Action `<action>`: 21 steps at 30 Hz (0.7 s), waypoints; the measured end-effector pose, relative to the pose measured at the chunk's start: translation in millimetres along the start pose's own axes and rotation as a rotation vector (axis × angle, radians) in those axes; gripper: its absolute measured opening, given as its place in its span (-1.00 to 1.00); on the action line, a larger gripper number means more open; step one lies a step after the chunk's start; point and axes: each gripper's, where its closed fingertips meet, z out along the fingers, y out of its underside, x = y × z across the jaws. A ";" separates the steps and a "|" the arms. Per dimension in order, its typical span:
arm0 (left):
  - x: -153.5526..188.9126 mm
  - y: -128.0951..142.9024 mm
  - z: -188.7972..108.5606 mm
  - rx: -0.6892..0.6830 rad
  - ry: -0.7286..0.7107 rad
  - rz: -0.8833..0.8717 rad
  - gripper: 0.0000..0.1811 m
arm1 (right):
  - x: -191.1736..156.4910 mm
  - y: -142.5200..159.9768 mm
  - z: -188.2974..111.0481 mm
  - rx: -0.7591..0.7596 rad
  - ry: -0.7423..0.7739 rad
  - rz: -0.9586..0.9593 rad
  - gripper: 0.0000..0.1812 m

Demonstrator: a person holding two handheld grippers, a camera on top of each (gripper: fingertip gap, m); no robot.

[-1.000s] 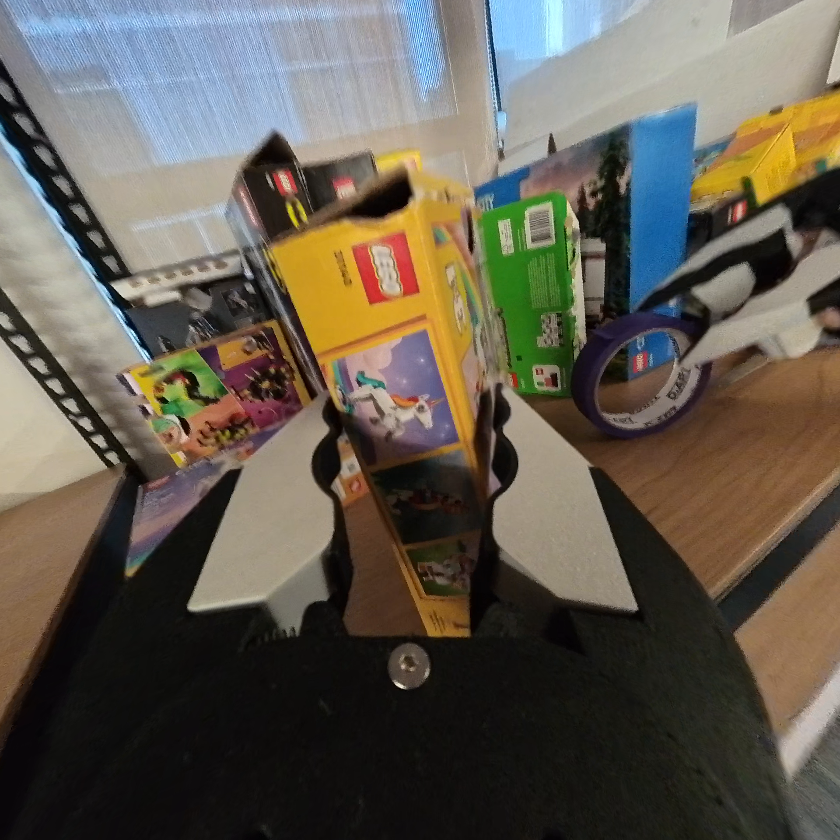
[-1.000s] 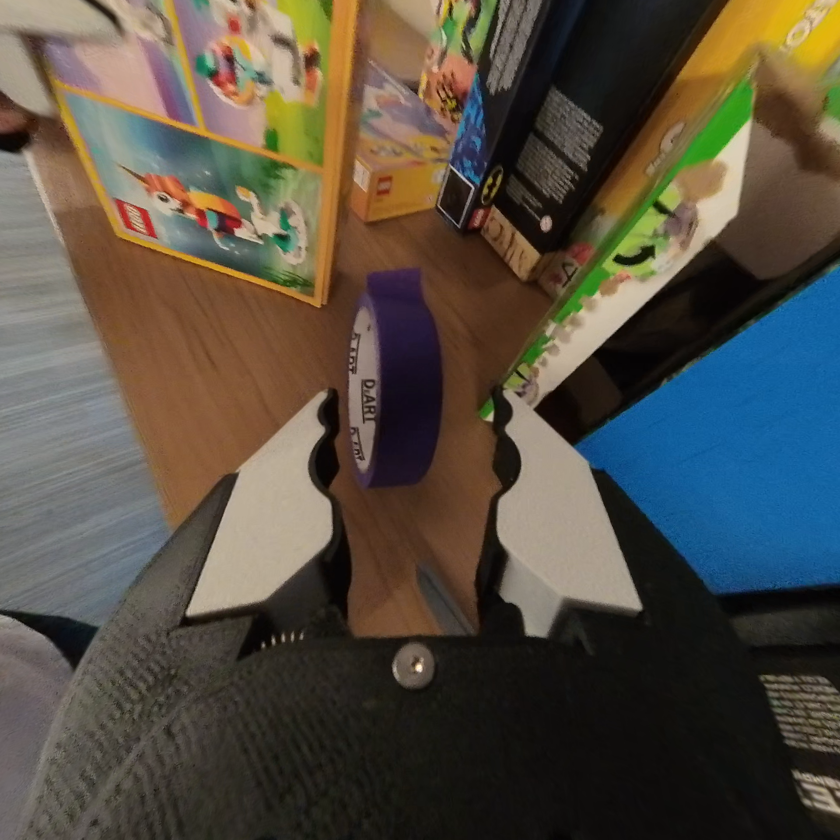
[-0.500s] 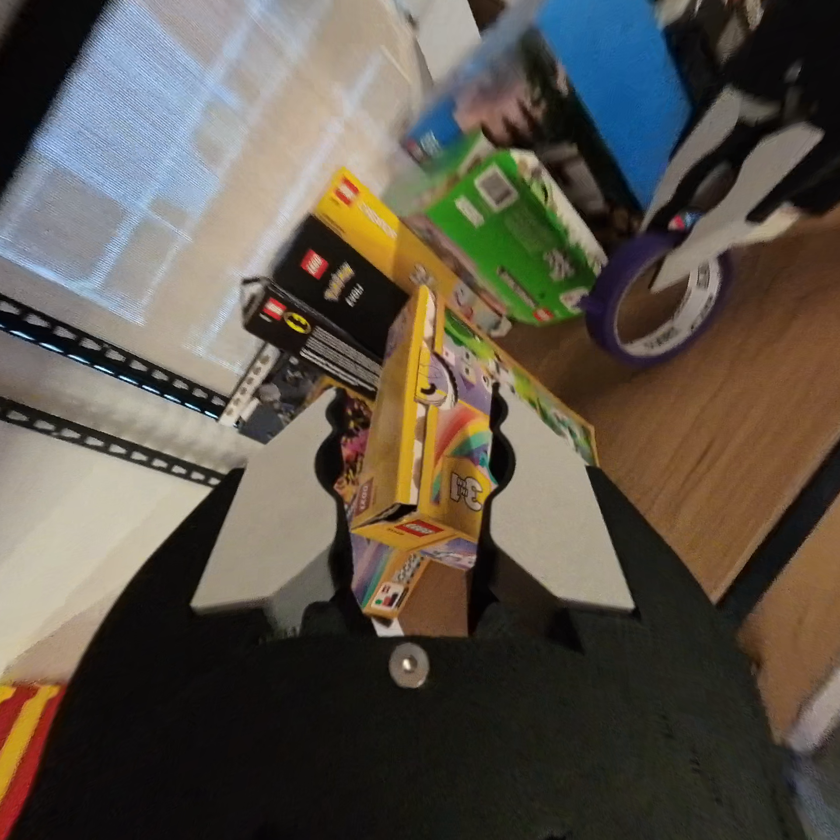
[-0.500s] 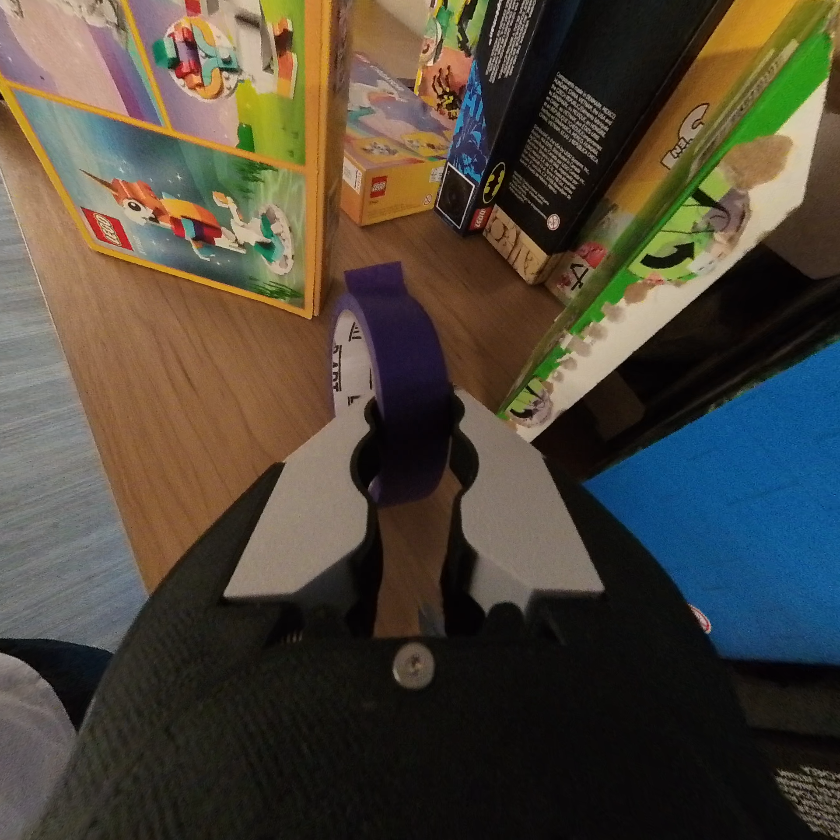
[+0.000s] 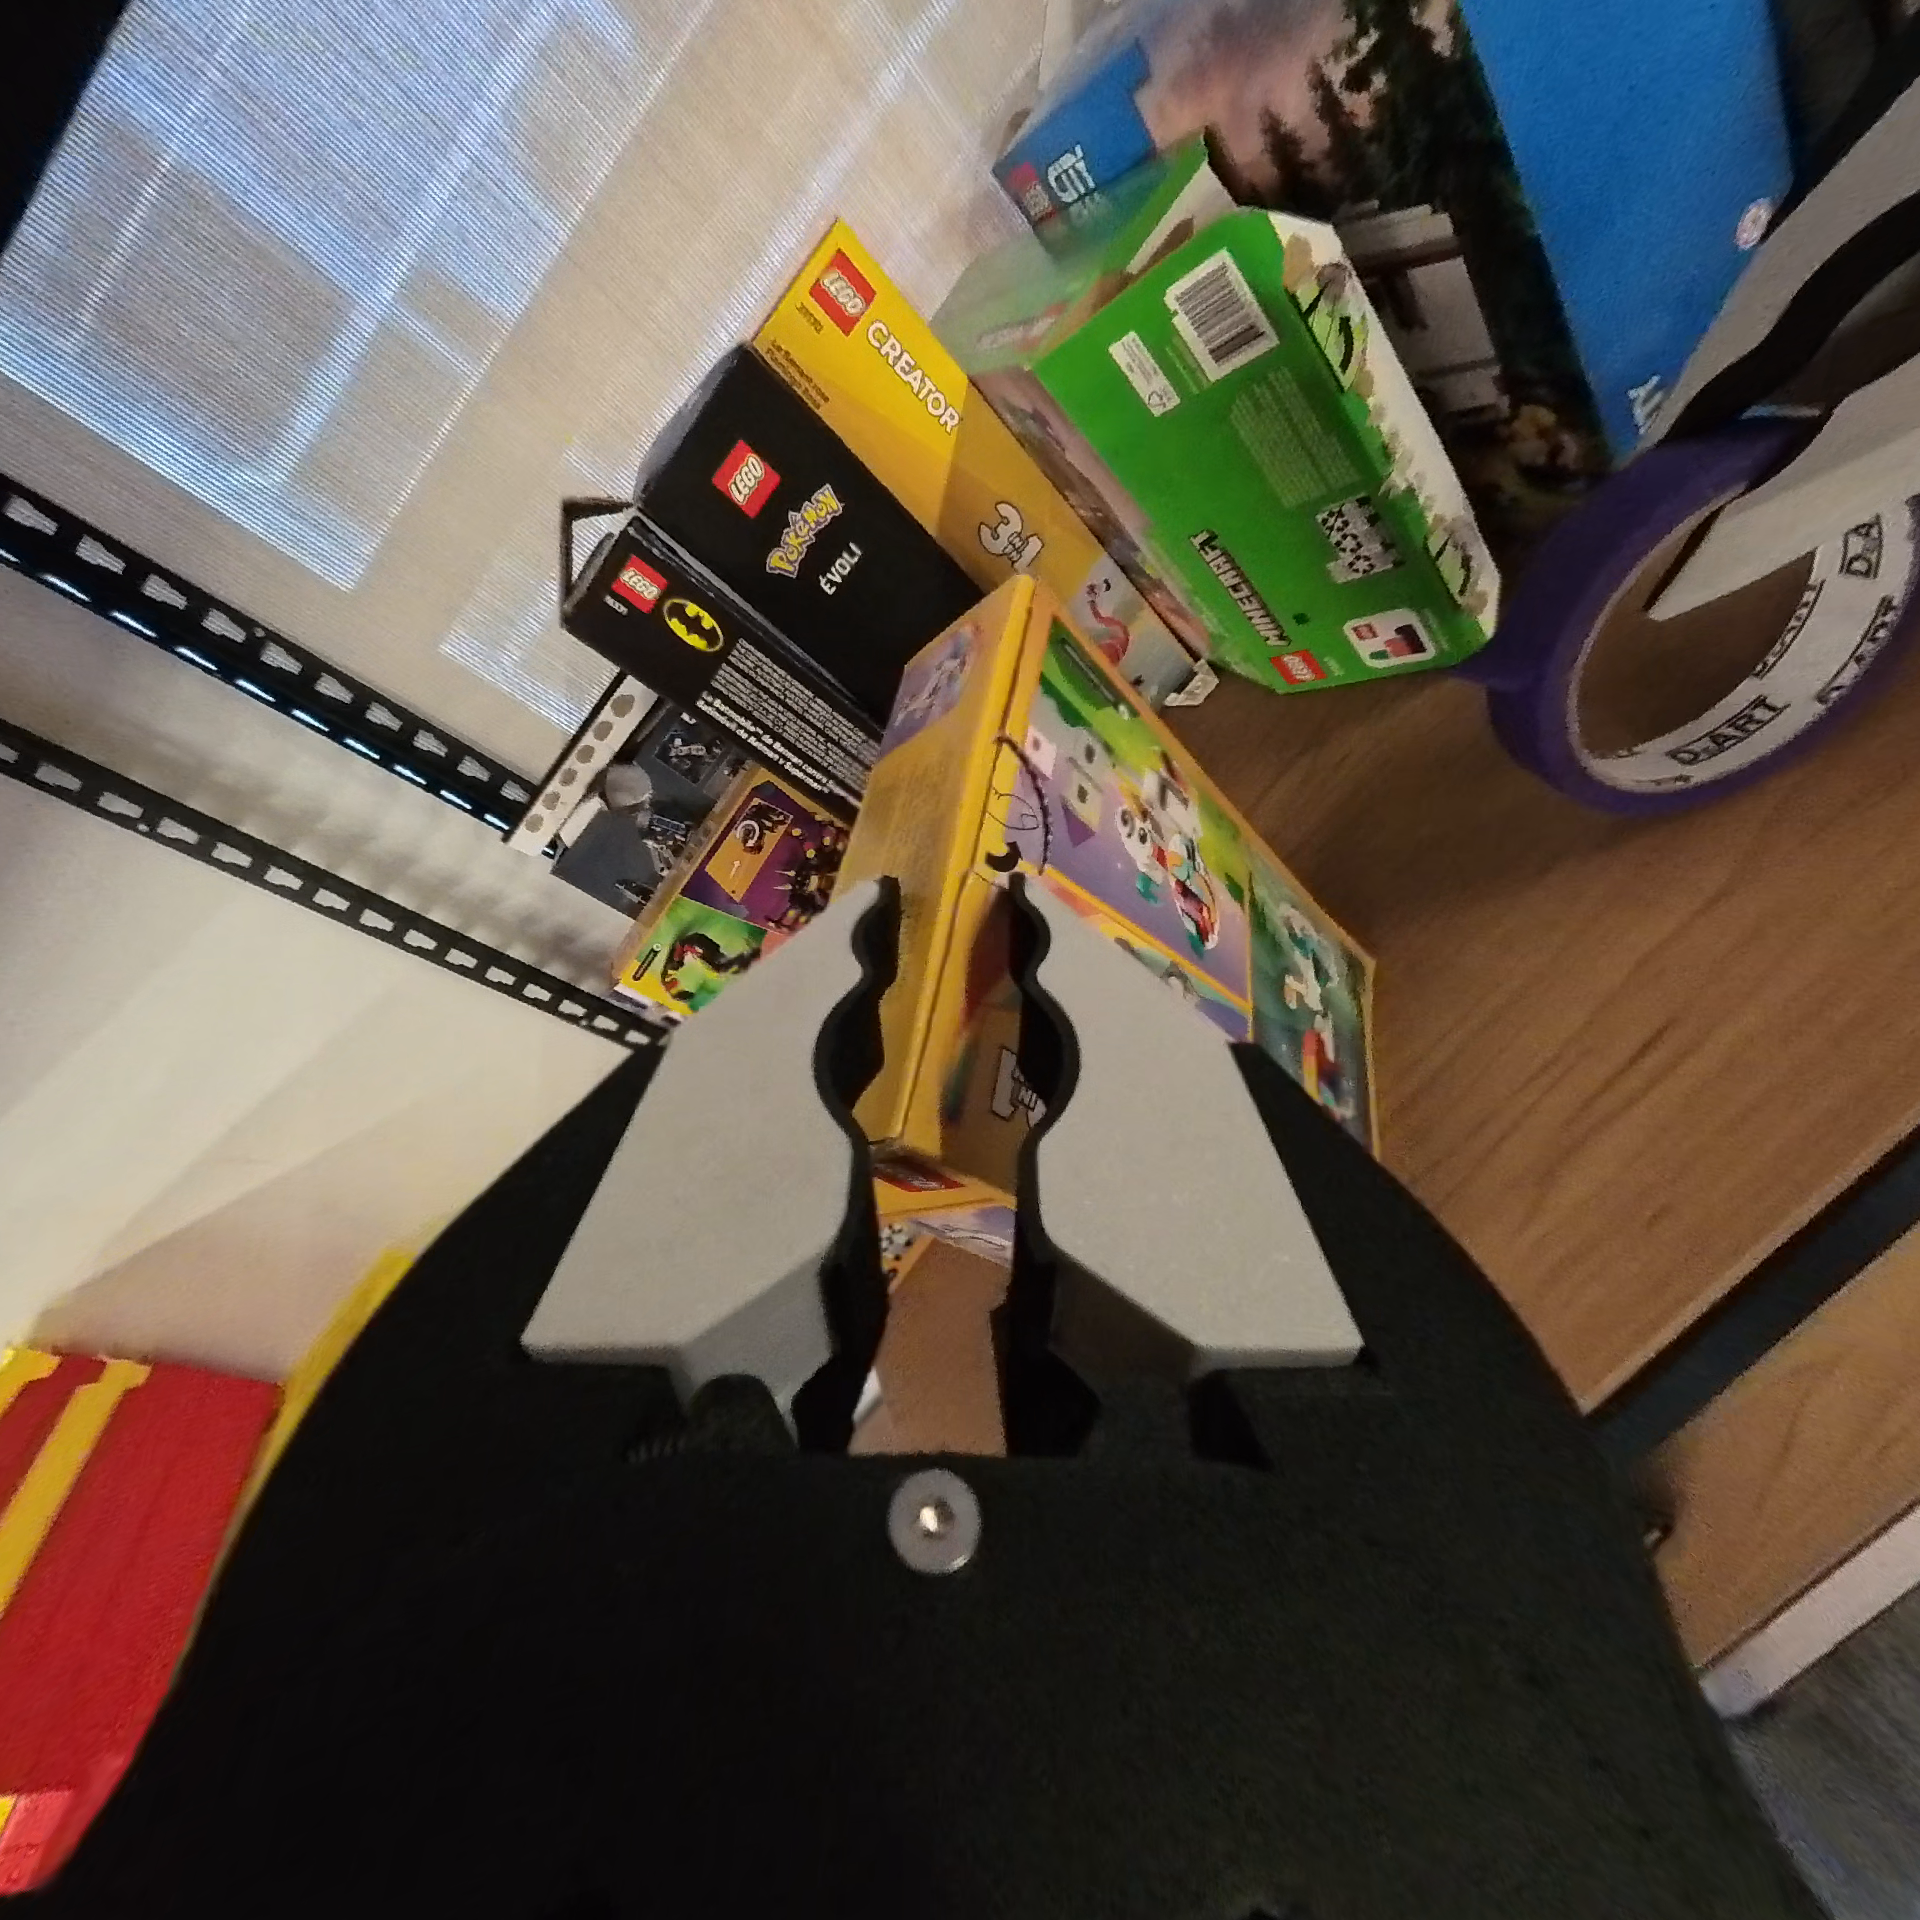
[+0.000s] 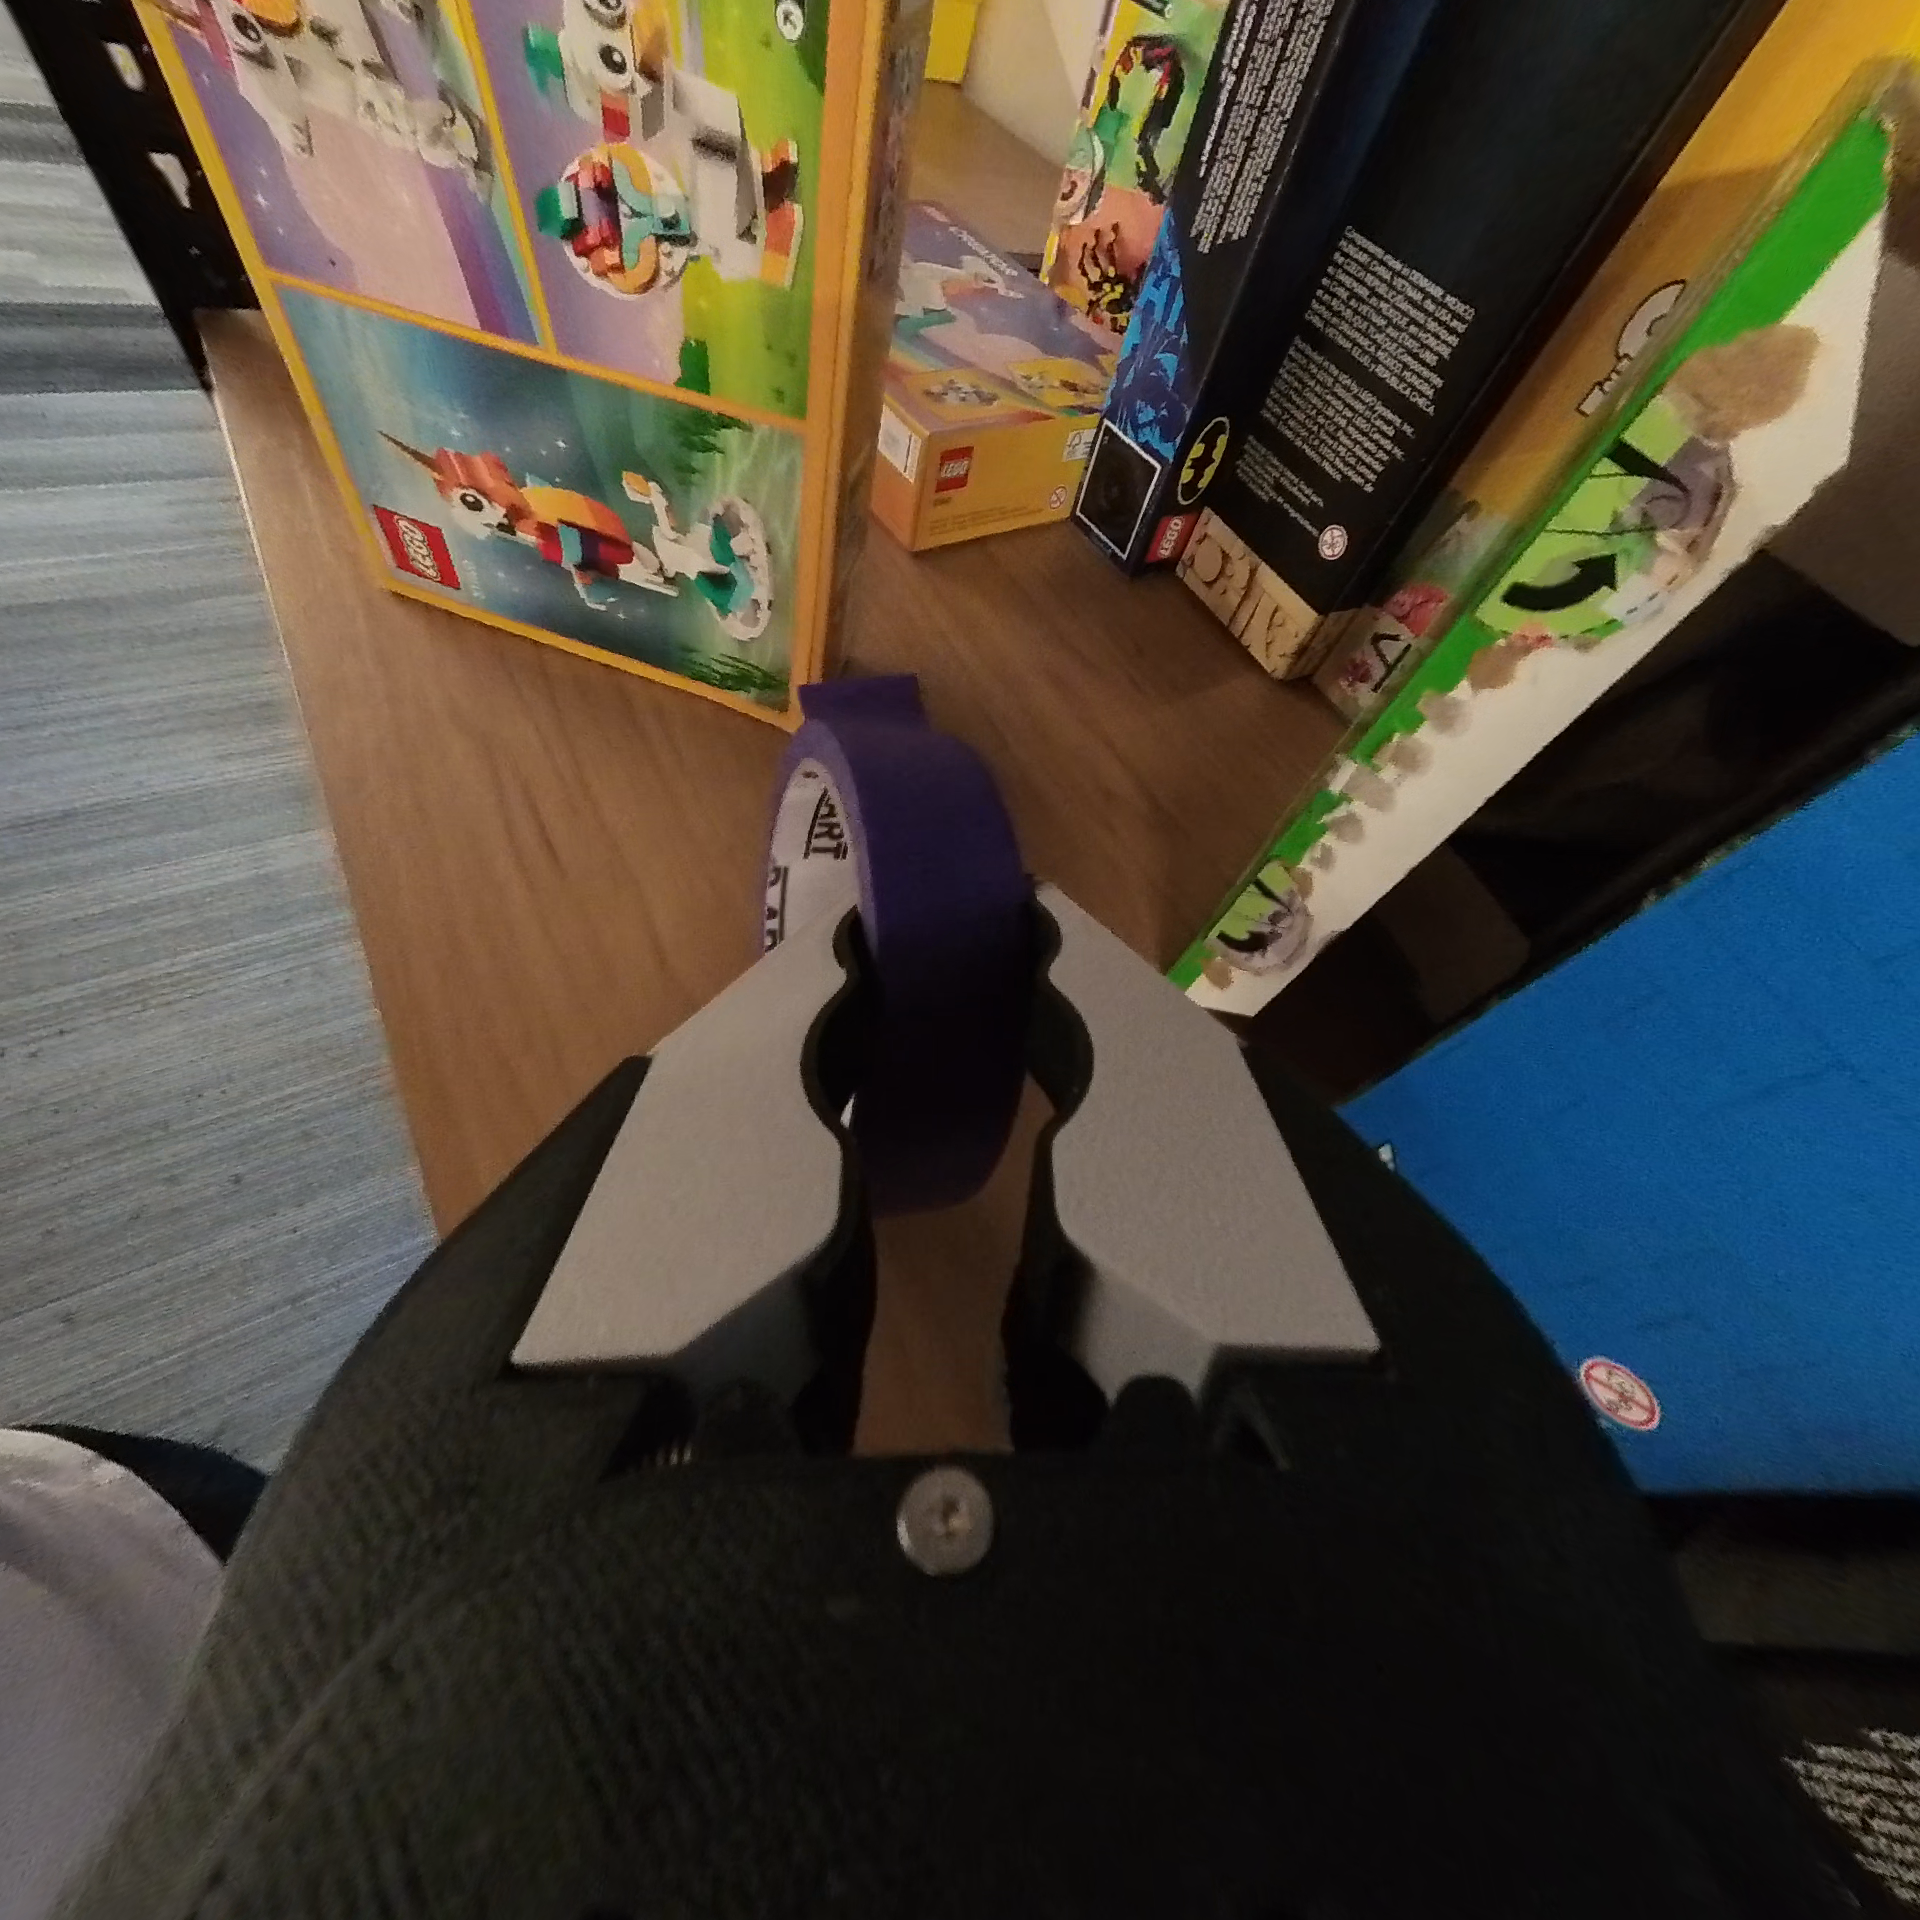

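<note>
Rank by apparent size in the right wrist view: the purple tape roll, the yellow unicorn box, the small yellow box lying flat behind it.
1. yellow unicorn box
2. purple tape roll, though it sits nearest the camera, clamped in the right gripper
3. small yellow box, farther back and partly hidden

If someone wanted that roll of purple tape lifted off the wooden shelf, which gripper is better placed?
Right. The right gripper is shut on the purple tape roll; the left gripper is shut on a yellow toy box.

Matt grey fingers (image 6: 717,1143), rough black body on right gripper (image 6: 943,925); glossy cardboard boxes (image 6: 582,343) ahead; wood-grain shelf (image 6: 540,831) below; matt purple tape (image 6: 935,935).
</note>
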 end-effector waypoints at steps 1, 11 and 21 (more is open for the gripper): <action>0.4 -1.2 -0.6 0.000 0.002 -0.012 -0.79 | -0.1 0.5 -0.8 0.003 -0.003 0.004 -0.73; -9.5 8.5 6.5 -0.077 0.038 -0.227 -0.50 | 3.2 4.4 -4.7 -0.064 -0.088 -0.019 -0.73; -5.7 10.0 6.8 -0.029 -0.008 -0.155 -0.53 | -9.9 -30.7 -21.5 0.115 -0.105 0.059 -0.74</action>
